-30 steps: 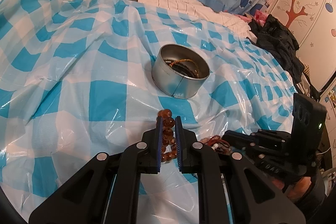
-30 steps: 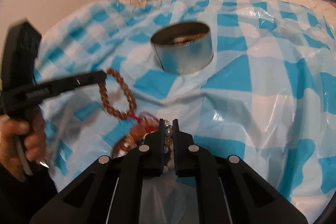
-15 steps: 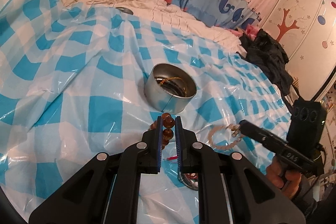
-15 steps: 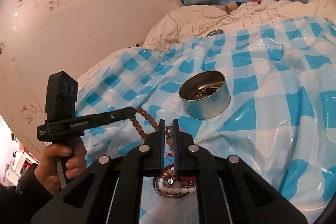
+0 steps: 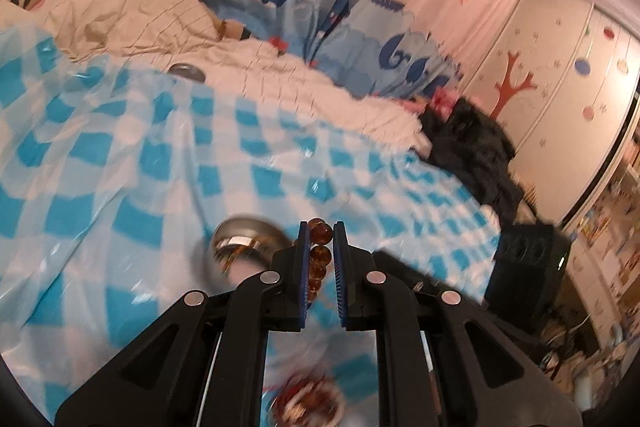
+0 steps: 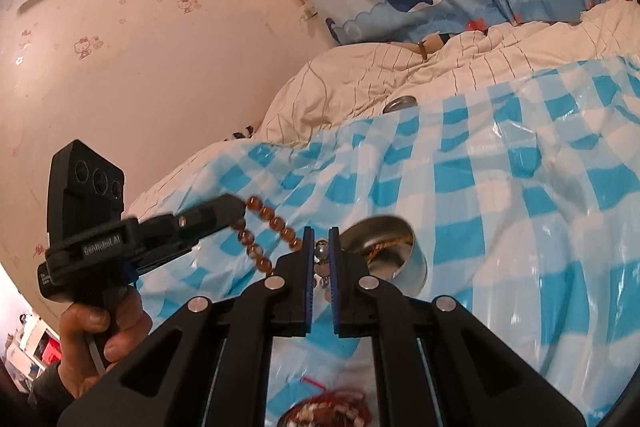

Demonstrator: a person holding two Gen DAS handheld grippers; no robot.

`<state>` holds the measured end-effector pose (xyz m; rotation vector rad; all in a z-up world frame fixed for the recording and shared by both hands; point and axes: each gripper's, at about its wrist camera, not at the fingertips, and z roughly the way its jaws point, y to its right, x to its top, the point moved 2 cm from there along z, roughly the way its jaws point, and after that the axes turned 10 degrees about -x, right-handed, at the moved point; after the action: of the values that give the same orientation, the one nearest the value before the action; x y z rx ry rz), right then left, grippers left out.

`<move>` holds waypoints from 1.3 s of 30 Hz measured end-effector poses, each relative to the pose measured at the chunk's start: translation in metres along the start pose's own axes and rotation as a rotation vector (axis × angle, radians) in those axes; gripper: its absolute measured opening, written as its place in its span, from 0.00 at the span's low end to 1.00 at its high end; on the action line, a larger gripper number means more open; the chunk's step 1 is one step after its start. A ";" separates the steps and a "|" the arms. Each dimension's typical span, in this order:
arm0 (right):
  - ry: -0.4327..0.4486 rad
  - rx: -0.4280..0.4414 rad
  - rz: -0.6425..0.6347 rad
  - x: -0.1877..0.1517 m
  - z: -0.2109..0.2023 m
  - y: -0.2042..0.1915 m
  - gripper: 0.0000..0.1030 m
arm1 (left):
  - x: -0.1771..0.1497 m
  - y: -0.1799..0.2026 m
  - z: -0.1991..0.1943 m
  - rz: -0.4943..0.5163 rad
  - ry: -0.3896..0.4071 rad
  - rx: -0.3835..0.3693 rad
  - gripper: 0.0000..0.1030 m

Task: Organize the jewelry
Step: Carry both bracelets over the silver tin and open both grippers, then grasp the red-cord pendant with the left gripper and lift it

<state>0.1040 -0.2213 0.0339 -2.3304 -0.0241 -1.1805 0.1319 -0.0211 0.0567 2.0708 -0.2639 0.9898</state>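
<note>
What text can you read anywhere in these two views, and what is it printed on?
"GenRobot.AI": white lettering on the side of the left tongs, seen from the right wrist; slightly blurred.
Small white marks at that body's rear end: too small to read.
Left wrist view: nothing readable; the shelf clutter at far right is blurred.

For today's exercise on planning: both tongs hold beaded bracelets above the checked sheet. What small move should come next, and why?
Probably carry the left tongs, shut on the amber bracelet, over the open metal tin before releasing. The bracelet hangs clear of the sheet, and the tin already holds jewelry.
</note>
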 end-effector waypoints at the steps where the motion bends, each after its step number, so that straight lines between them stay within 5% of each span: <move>1: 0.002 -0.003 -0.002 0.003 0.004 0.000 0.07 | 0.004 -0.003 0.005 -0.012 0.010 -0.003 0.10; 4: 0.004 -0.030 -0.019 0.012 0.024 -0.001 0.08 | 0.008 -0.026 0.031 -0.073 -0.014 0.046 0.10; 8: -0.114 -0.115 -0.059 0.009 0.076 0.002 0.08 | -0.010 -0.069 0.064 -0.171 -0.175 0.219 0.10; 11: -0.153 -0.139 -0.050 0.000 0.086 0.007 0.10 | -0.008 -0.068 0.053 -0.153 -0.164 0.238 0.13; 13: -0.132 -0.132 -0.043 0.001 0.076 0.007 0.25 | -0.006 -0.062 0.037 -0.133 -0.139 0.233 0.18; 18: -0.087 -0.151 -0.016 -0.008 0.028 0.010 0.32 | -0.024 -0.060 0.005 -0.145 -0.135 0.245 0.25; 24: -0.155 -0.260 -0.005 -0.057 -0.022 0.018 0.40 | -0.063 -0.035 -0.018 -0.078 -0.203 0.240 0.30; 30: -0.192 -0.289 0.048 -0.096 -0.052 0.025 0.43 | -0.106 -0.014 -0.013 -0.024 -0.285 0.229 0.36; 35: -0.201 -0.335 0.058 -0.102 -0.046 0.030 0.47 | -0.121 -0.014 -0.001 -0.033 -0.317 0.185 0.37; 39: -0.201 -0.339 0.096 -0.101 -0.045 0.037 0.49 | -0.127 0.008 0.017 0.058 -0.345 0.139 0.41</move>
<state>0.0166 -0.2525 -0.0372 -2.7040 0.2314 -0.9596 0.0526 -0.0576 -0.0368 2.3702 -0.4445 0.6956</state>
